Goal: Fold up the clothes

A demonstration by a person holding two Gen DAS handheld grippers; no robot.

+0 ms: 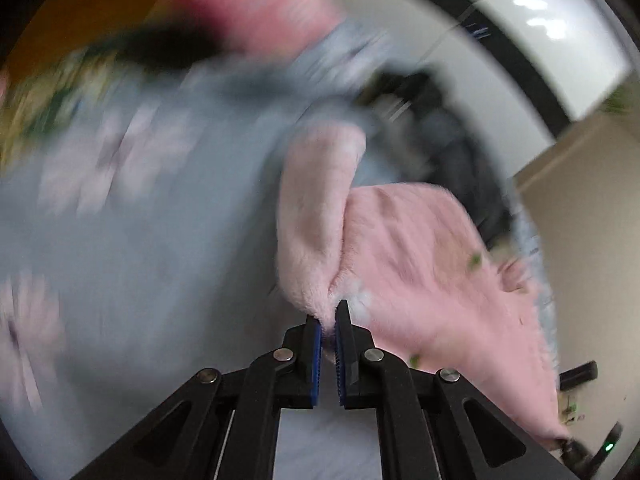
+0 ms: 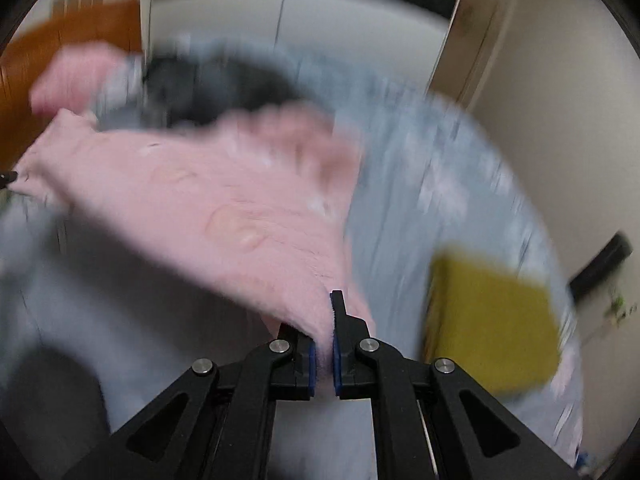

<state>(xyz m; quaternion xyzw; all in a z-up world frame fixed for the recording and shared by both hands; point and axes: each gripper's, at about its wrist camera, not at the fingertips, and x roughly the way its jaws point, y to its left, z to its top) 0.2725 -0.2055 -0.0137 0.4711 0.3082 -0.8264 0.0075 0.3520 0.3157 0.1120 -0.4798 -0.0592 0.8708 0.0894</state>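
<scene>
1. Garment: a pink fleecy piece (image 1: 420,264) is held off the bed between both claws; heavy motion blur covers most of both views, so finer detail cannot be read.
2. Left claw (image 1: 329,320): jaws pressed nearly together, pinching a bunched corner of the pink fabric. From this corner the cloth runs up and away to the right, ending at a small dark tip low at the right edge, judged to be the other claw.
3. Right claw (image 2: 323,320): jaws drawn close on a second edge of the pink piece (image 2: 224,208). From here the cloth stretches up and to the left.
4. Governing relation: the garment's long axis spans between the two claws, each holding one end; neither hand is nearer the middle.
5. Surface below: a pale blue bed sheet with a light flower print (image 1: 120,220). A yellow folded item (image 2: 492,320) lies on it to the right of the right claw, and dark clothing (image 2: 208,88) lies beyond.
6. Judgement: lowering the cloth flat depends on keeping that span taut.
</scene>
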